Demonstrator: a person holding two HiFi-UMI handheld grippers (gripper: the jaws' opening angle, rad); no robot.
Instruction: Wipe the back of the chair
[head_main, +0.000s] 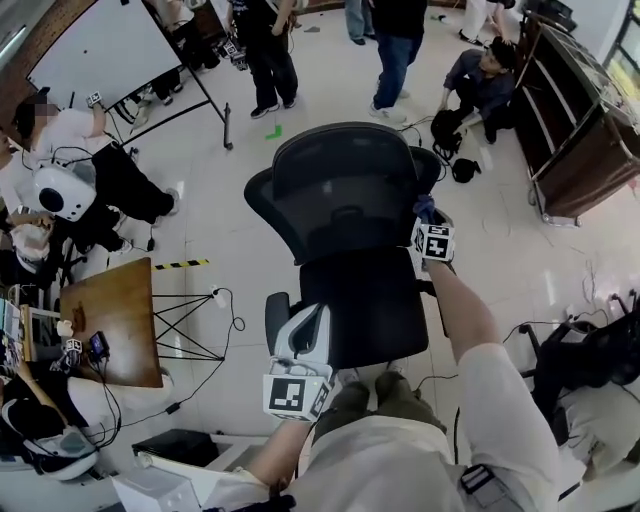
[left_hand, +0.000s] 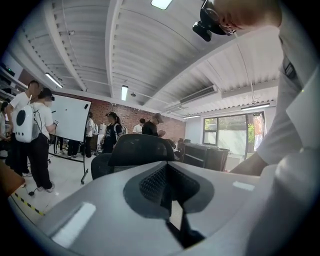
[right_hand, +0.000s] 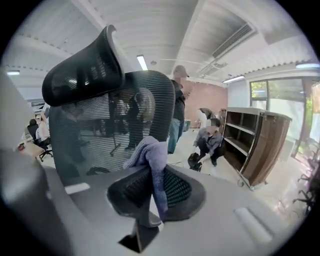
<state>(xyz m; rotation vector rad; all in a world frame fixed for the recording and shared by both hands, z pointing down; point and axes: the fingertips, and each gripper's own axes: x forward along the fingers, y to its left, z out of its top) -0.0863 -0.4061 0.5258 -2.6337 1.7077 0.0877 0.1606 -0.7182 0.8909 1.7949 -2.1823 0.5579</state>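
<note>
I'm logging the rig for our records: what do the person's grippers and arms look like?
Both the left gripper and right gripper have pale grey shells with black, mesh-textured jaw pads. Each carries a cube of black-and-white square markers. The person wears a white short-sleeved shirt.

We see a pale, glossy floor (head_main: 255, 262); a whiteboard (head_main: 105, 45) on a stand at the far left; a small wooden table (head_main: 115, 310) nearer; dark wooden shelving (head_main: 585, 130) along the right; a brick wall (left_hand: 127, 111) beyond; large windows (left_hand: 235, 132); strip lights (left_hand: 124, 92) on a white beamed ceiling (left_hand: 90, 45).
</note>
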